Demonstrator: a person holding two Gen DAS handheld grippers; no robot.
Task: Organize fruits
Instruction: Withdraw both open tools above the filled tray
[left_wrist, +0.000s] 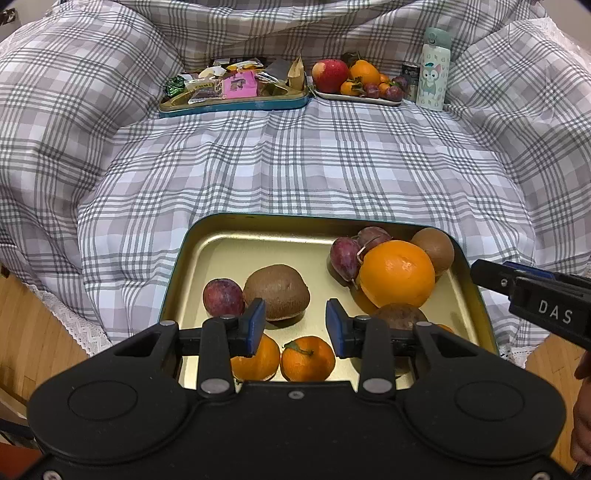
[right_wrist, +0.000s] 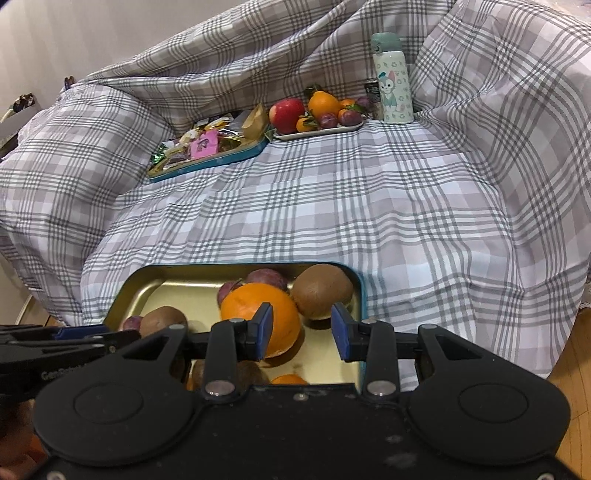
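A gold tray with a teal rim (left_wrist: 258, 218) lies on the near end of the checked bedcover. It holds a big orange (left_wrist: 397, 273), two kiwis (left_wrist: 277, 291) (left_wrist: 436, 251), plums (left_wrist: 222, 297) (left_wrist: 345, 256), two mandarins (left_wrist: 308, 358) and a brown fruit (left_wrist: 399, 315). My left gripper (left_wrist: 295, 325) hovers over the tray's near half, its blue pads apart with nothing between them. My right gripper (right_wrist: 301, 332) hangs over the tray's right corner (right_wrist: 360, 295) beside the orange (right_wrist: 258, 306) and a kiwi (right_wrist: 321, 290), pads apart and empty.
At the back of the bed stand a teal tray of snack packets (left_wrist: 236, 107), a white plate (left_wrist: 354, 98) with an apple (left_wrist: 330, 75), orange, mandarins and plums, a dark can (left_wrist: 410, 74) and a cartoon bottle (left_wrist: 434, 70). Wooden floor (left_wrist: 37, 332) shows on both sides.
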